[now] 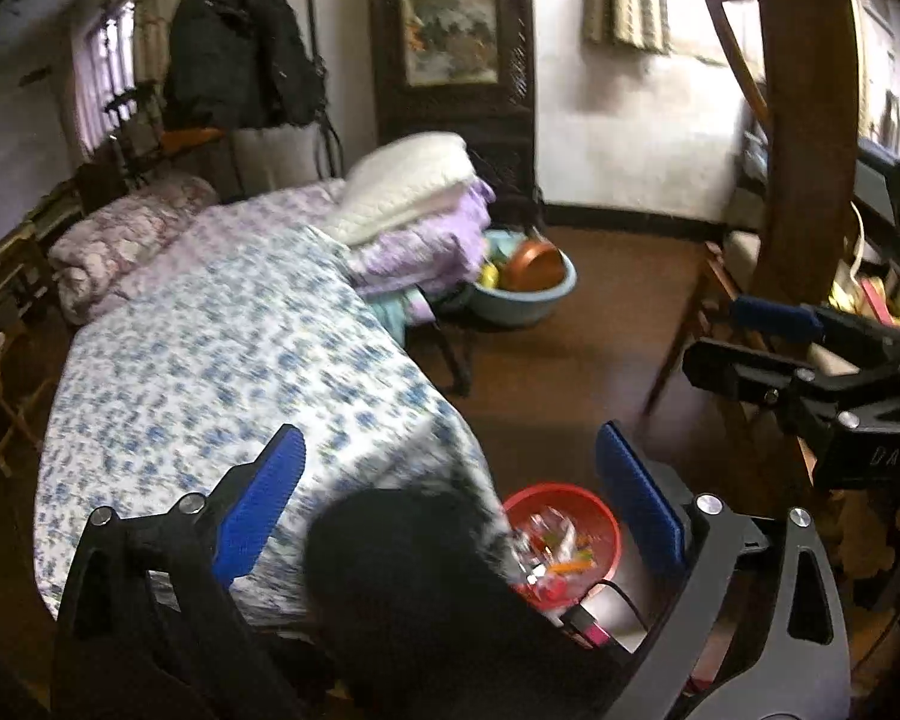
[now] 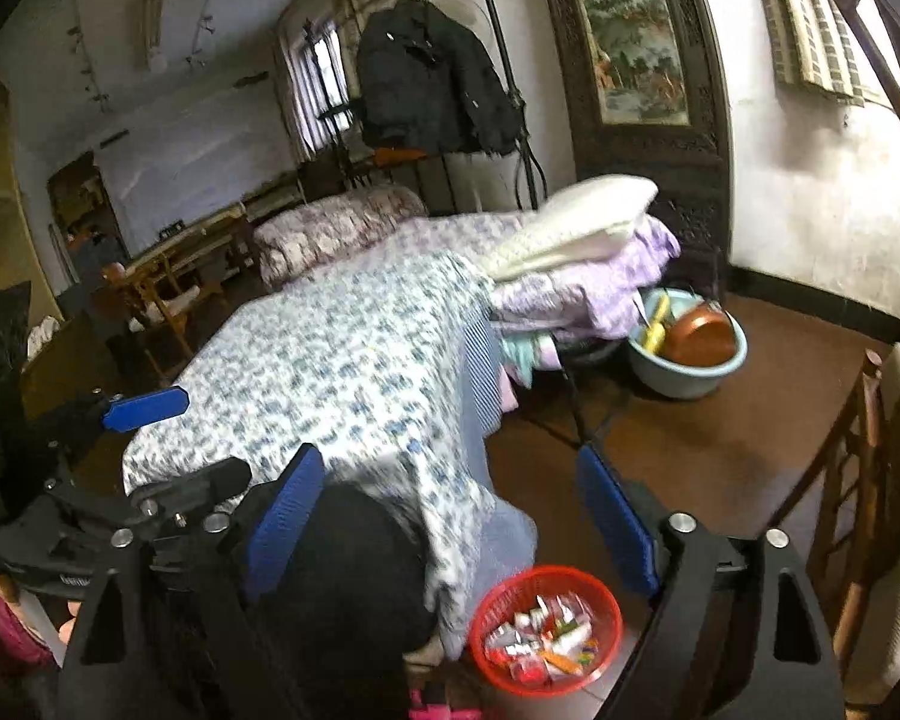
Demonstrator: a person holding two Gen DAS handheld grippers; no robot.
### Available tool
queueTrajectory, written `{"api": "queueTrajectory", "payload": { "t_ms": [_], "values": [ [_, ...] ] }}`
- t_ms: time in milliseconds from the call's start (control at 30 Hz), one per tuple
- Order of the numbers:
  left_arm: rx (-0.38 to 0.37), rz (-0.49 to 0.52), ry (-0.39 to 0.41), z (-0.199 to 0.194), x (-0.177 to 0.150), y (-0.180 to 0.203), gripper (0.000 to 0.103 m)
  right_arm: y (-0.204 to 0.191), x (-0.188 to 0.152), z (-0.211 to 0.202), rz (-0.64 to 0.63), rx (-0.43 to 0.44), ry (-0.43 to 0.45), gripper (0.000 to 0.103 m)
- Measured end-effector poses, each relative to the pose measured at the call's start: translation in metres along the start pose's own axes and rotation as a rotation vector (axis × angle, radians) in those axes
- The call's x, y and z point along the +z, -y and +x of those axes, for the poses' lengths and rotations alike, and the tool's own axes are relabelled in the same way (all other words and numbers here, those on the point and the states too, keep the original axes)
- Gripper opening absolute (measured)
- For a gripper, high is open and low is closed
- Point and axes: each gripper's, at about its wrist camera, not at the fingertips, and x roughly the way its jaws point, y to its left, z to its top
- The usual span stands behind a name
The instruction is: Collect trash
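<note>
Fingers, left wrist view: left gripper (image 1: 450, 504) spread apart, holding nothing; red basket (image 1: 594, 516) of trash on floor beside bed (image 1: 222, 360).
Fingers, right wrist view: right gripper (image 2: 450, 516) apart, holding nothing; basket (image 2: 498, 606) below.

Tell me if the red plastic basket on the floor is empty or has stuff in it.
Not empty: the red plastic basket holds a pile of small colourful wrappers.

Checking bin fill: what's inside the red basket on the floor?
The red basket holds a loose heap of small colourful wrappers and packets, well below the rim. Whatever lies beneath that heap is covered, and blur hides labels.
</note>
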Motion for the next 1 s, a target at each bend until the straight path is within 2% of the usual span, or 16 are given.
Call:
{"api": "queueTrajectory", "payload": {
  "t_ms": [100,200,367,600,833,1000],
  "values": [
    [-0.052,0.005,-0.072,0.019,-0.004,0.011,0.096,0.012,-0.009,0.002,0.006,-0.041,-0.063,0.087],
    [-0.067,0.000,-0.138,0.041,-0.008,0.021,0.095,0.028,-0.028,0.012,0.016,-0.077,-0.135,0.087],
    [-0.056,0.035,-0.251,0.081,-0.020,0.040,0.095,0.056,-0.065,0.037,0.044,-0.117,-0.215,0.087],
    [-0.045,0.102,-0.377,0.134,-0.036,0.063,0.095,0.095,-0.109,0.076,0.158,-0.114,-0.303,0.087],
    [-0.061,0.160,-0.441,0.173,-0.048,0.082,0.096,0.125,-0.149,0.102,0.267,-0.128,-0.400,0.087],
    [-0.089,0.168,-0.487,0.196,-0.063,0.086,0.095,0.127,-0.165,0.113,0.280,-0.143,-0.439,0.087]
  ]
}}
